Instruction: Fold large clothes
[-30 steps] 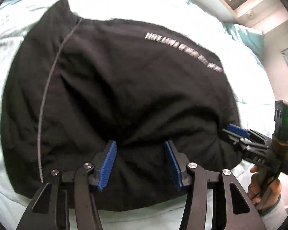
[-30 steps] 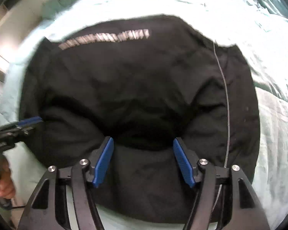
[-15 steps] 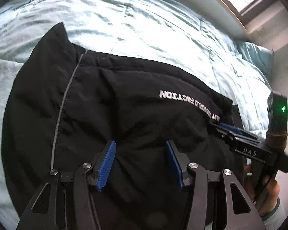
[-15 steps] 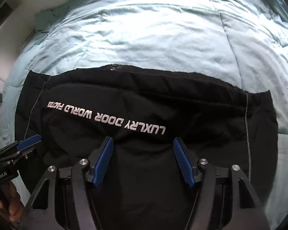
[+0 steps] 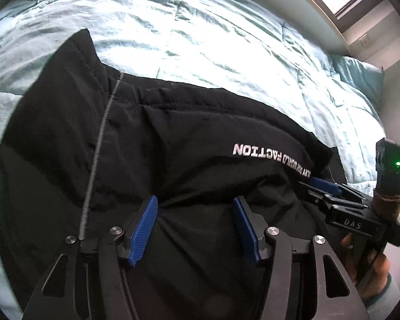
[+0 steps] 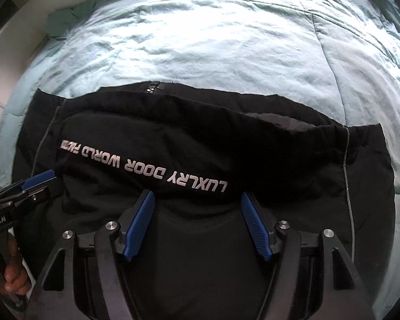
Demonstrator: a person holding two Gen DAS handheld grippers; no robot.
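A black padded jacket with white lettering and grey piping lies folded on the light blue bed; it also shows in the right wrist view. My left gripper is open, its blue pads resting over the jacket's near part, holding nothing. My right gripper is open over the jacket just below the lettering. Each gripper shows in the other's view: the right one at the jacket's right end, the left one at its left end.
The light blue quilted bedspread stretches beyond the jacket, also in the right wrist view. A pillow lies at the far right by the wall under a window. A hand holds the right gripper's handle.
The jacket's upper part has come down flat onto the bed, the lettering now readable. Both grippers stayed open and drew back and up, so more bedspread shows.
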